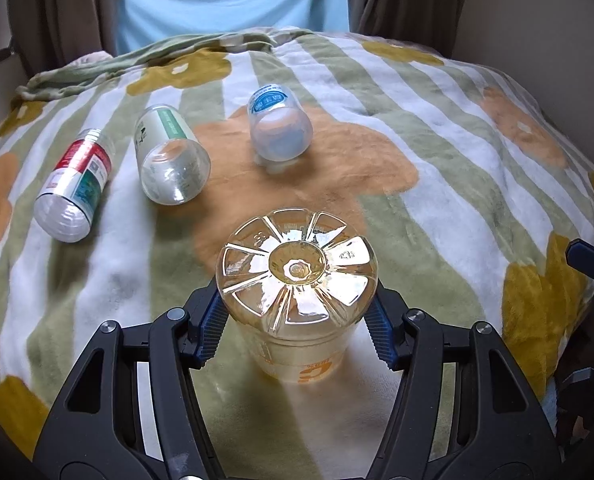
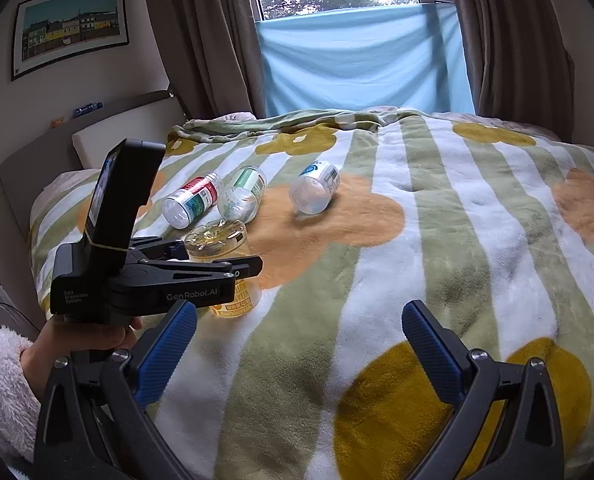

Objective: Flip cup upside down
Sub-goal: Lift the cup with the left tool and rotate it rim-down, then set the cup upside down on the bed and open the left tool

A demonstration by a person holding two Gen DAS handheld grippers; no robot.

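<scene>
A clear yellow-tinted plastic cup (image 1: pixel 297 280) stands upside down on the blanket, base up, rim on the fabric. My left gripper (image 1: pixel 297 328) has its blue pads (image 1: pixel 211 328) on both sides of the cup, touching or very close to its walls. In the right wrist view the same cup (image 2: pixel 225 264) sits behind the left gripper's body (image 2: pixel 149 276). My right gripper (image 2: pixel 297 344) is open and empty, low over the blanket to the right of the cup.
Three clear cups lie on their sides further back: one with a red label (image 1: pixel 73 184), one with a green label (image 1: pixel 169 156), one with a blue label (image 1: pixel 277 124). The striped floral blanket (image 2: pixel 437 220) covers the bed. Curtains and a window are behind.
</scene>
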